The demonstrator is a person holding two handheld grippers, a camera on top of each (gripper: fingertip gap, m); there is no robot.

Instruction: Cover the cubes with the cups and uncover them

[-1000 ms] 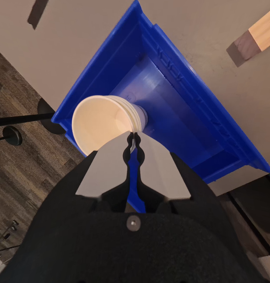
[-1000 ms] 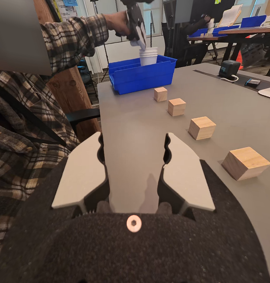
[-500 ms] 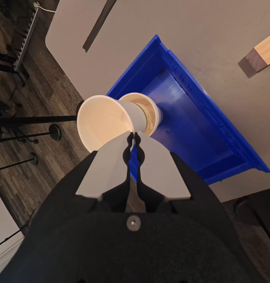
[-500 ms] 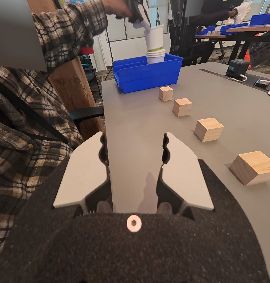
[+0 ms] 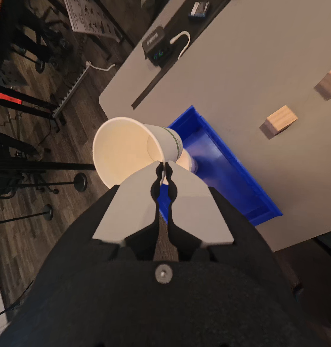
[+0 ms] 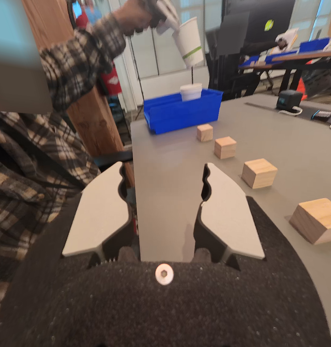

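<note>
Overhead, the left tool pinches the rim of a white cup, held tilted in the air above the blue bin at the desk's far left corner. More cups stand stacked in the bin. The right tool hangs wide open and empty over the desk's left edge. Four cubes sit in a row, well apart.

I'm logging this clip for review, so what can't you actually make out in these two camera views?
- Remaining cup stack, left wrist view: mostly behind the held cup; count unclear.
- Stack's base, right wrist view: behind the blue bin wall.
- Left gripper, right wrist view: motion-blurred.
- Farthest cube, left wrist view: cut by the right edge.
</note>
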